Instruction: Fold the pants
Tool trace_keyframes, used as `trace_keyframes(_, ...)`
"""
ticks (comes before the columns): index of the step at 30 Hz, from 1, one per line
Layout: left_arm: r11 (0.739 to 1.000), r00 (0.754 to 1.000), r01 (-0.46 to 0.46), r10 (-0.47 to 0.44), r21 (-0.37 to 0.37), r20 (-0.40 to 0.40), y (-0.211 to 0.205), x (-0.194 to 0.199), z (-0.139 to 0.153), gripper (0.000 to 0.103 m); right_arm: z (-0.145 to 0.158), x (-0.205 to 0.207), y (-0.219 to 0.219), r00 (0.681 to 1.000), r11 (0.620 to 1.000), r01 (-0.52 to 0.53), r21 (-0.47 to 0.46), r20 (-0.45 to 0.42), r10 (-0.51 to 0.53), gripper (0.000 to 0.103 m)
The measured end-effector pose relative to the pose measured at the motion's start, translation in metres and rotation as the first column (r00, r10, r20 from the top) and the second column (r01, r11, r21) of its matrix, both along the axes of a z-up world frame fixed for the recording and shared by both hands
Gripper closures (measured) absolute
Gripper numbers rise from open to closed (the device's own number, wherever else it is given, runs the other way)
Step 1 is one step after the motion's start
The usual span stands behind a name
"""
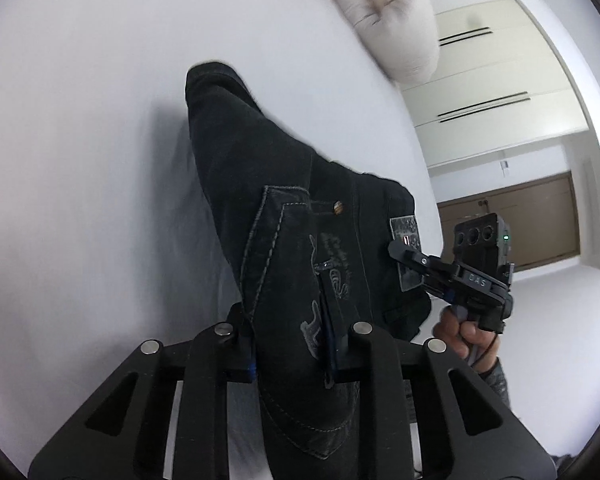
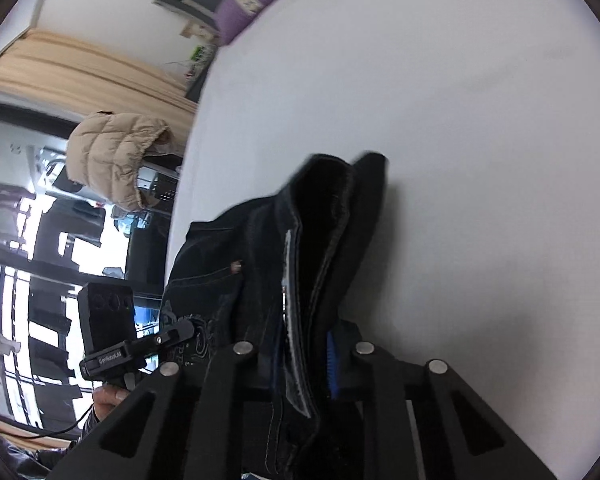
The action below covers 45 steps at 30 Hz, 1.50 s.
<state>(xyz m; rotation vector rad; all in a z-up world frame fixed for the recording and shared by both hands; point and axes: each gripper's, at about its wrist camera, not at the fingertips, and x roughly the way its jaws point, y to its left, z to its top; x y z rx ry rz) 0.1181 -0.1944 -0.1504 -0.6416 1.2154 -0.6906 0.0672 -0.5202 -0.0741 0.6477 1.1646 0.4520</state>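
Observation:
The pants [image 1: 300, 216] are black jeans with grey stitching, an embroidered back pocket and a leather waist patch. They are held up by the waist above a white bed [image 1: 80, 160], legs hanging away toward it. My left gripper [image 1: 292, 344] is shut on the pocket side of the waistband. My right gripper [image 2: 300, 364] is shut on the other end of the waistband, at the grey patch; it shows in the left wrist view [image 1: 404, 250] too. In the right wrist view the jeans [image 2: 328, 240] hang doubled over, and the left gripper [image 2: 180, 332] pinches their far edge.
A beige puffer jacket [image 1: 392, 20] lies at the bed's far edge. White wardrobe doors [image 1: 500, 80] and a brown door [image 1: 512, 216] stand beyond. A purple cushion [image 2: 248, 0] lies at the bed's corner, with another beige puffer jacket [image 2: 116, 156] off the bed.

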Motion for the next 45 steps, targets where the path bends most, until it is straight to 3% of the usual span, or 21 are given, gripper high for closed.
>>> trace_keyframes(4,0.999,0.995,-0.029,0.027,0.021,0.098,0.028,0.034,0.043,0.082,0.035,0.034,0.022,0.997,0.999,-0.022,0.029,0.08,0.019,0.084)
trace_keyframes(9,0.996,0.983,-0.053,0.039,0.074,0.18,0.05,0.087,0.073,0.082,0.054,0.094,0.044,0.992,0.997,-0.02,0.068,0.127,0.011,0.084)
trace_keyframes(14,0.991,0.984,-0.086,0.069,0.101,0.164,0.07,0.123,0.052,0.082,0.025,0.143,0.065,0.997,0.997,-0.011,0.071,0.081,0.005,0.084)
trace_keyframes(19,0.981,0.991,-0.111,0.097,0.16,0.091,0.105,0.143,-0.008,0.081,-0.033,0.17,0.09,0.999,0.999,-0.027,0.039,-0.017,0.028,0.081)
trace_keyframes(20,0.981,0.992,-0.115,0.106,0.155,0.064,0.11,0.146,-0.021,0.077,-0.043,0.172,0.09,0.999,0.999,-0.01,0.032,-0.037,0.011,0.074)
trace_keyframes(22,0.984,0.991,-0.134,0.131,0.117,0.039,0.12,0.146,-0.04,0.071,-0.058,0.169,0.083,0.999,0.997,0.02,0.077,-0.052,-0.016,0.07)
trace_keyframes(24,0.986,0.989,-0.143,0.139,0.084,0.047,0.125,0.145,-0.042,0.068,-0.062,0.16,0.073,0.999,0.991,0.029,0.131,-0.044,-0.023,0.064)
trace_keyframes(26,0.983,0.988,-0.145,0.139,0.108,0.061,0.126,0.146,-0.043,0.06,-0.061,0.152,0.061,0.997,0.985,0.061,0.16,-0.053,-0.053,0.055)
trace_keyframes(27,0.978,0.986,-0.15,0.138,0.145,0.09,0.127,0.143,-0.034,0.052,-0.057,0.144,0.052,0.995,0.984,0.092,0.151,-0.048,-0.086,0.053)
trace_keyframes(29,0.968,0.977,-0.17,0.142,0.183,0.157,0.123,0.142,-0.018,0.039,-0.046,0.132,0.041,0.99,0.983,0.14,0.118,-0.025,-0.138,0.039)
trace_keyframes(30,0.956,0.965,-0.198,0.151,0.217,0.216,0.125,0.133,-0.003,0.028,-0.04,0.122,0.035,0.985,0.981,0.171,0.091,-0.01,-0.17,0.035)
trace_keyframes(31,0.946,0.954,-0.219,0.156,0.238,0.256,0.117,0.129,0.01,0.024,-0.033,0.113,0.032,0.981,0.979,0.195,0.061,0.002,-0.196,0.034)
trace_keyframes(35,0.887,0.864,-0.344,0.172,0.307,0.473,0.103,0.069,0.078,0.012,0.001,0.076,0.032,0.967,0.97,0.239,-0.046,0.103,-0.233,0.031)
trace_keyframes(38,0.801,0.74,-0.472,0.132,0.369,0.66,0.097,0.007,0.127,0.007,0.046,0.05,0.047,0.945,0.954,0.261,-0.145,0.241,-0.222,0.03)
trace_keyframes(39,0.753,0.687,-0.527,0.104,0.394,0.719,0.09,-0.016,0.145,0.0,0.061,0.042,0.052,0.934,0.947,0.27,-0.175,0.286,-0.214,0.03)
trace_keyframes(40,0.723,0.651,-0.562,0.087,0.401,0.754,0.091,-0.033,0.16,0.0,0.079,0.031,0.058,0.919,0.935,0.284,-0.211,0.339,-0.202,0.027)
trace_keyframes(41,0.686,0.597,-0.609,0.065,0.399,0.8,0.085,-0.054,0.176,0.0,0.094,0.023,0.064,0.903,0.927,0.297,-0.228,0.383,-0.195,0.023)
trace_keyframes(43,0.625,0.521,-0.679,0.041,0.385,0.853,0.078,-0.087,0.201,0.0,0.131,-0.001,0.075,0.852,0.911,0.33,-0.249,0.495,-0.173,0.014)
trace_keyframes(45,0.536,0.463,-0.761,0.057,0.365,0.884,0.073,-0.116,0.224,0.0,0.163,-0.024,0.082,0.789,0.891,0.376,-0.255,0.593,-0.163,0.004)
